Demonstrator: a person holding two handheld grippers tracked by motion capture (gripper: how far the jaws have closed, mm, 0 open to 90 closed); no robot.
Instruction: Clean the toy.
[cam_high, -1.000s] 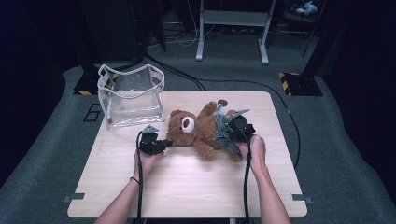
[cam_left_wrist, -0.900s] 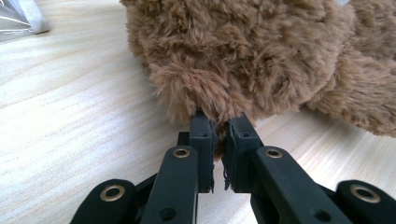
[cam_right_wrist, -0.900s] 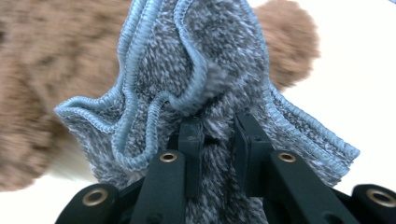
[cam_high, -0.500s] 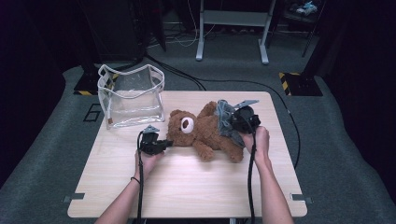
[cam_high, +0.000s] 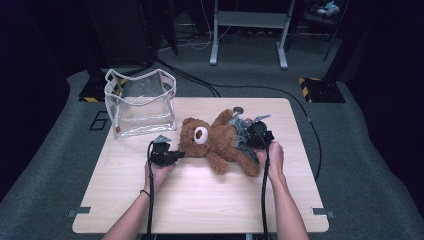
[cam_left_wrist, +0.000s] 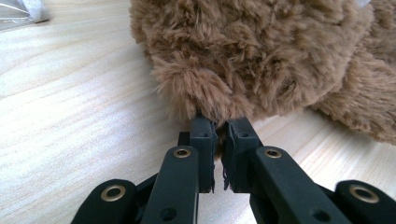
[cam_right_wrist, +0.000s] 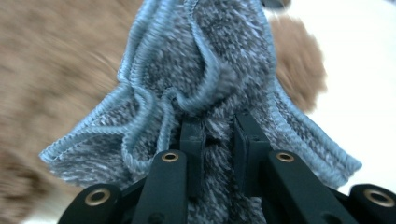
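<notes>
In the high view, two forearms are seen entering from the bottom edge, angled slightly inward toward the centre of the frame. The left gripper (cam_high: 172, 155) is held low over the wooden table (cam_high: 200, 200), left of centre, with the hand cupped beneath its body and the jaws pointed right toward the teddy bear (cam_high: 215, 142). In the left gripper view the jaws are pressed almost together, pinching a tuft of brown fur at the bear's edge (cam_left_wrist: 210, 93).

The right gripper (cam_high: 250, 137) is held right of centre, at the bear's body, the hand wrapped around it from below. In the right gripper view the jaws are closed on a bunched fold of grey knitted cloth (cam_right_wrist: 210, 84) with a light blue stitched edge; the same cloth (cam_high: 242, 132) is seen in the high view against the bear's torso.

The bear lies at the middle of the table, its head toward the left of the frame. A clear plastic bag (cam_high: 140, 102) with white trim stands at the table's upper left corner, apart from the bear.

The right gripper view is blurred, so the bear is reduced to brown patches behind the cloth. How the cloth is attached to the bear cannot be made out. In the left gripper view the bear is cut off by the top and right edges.
</notes>
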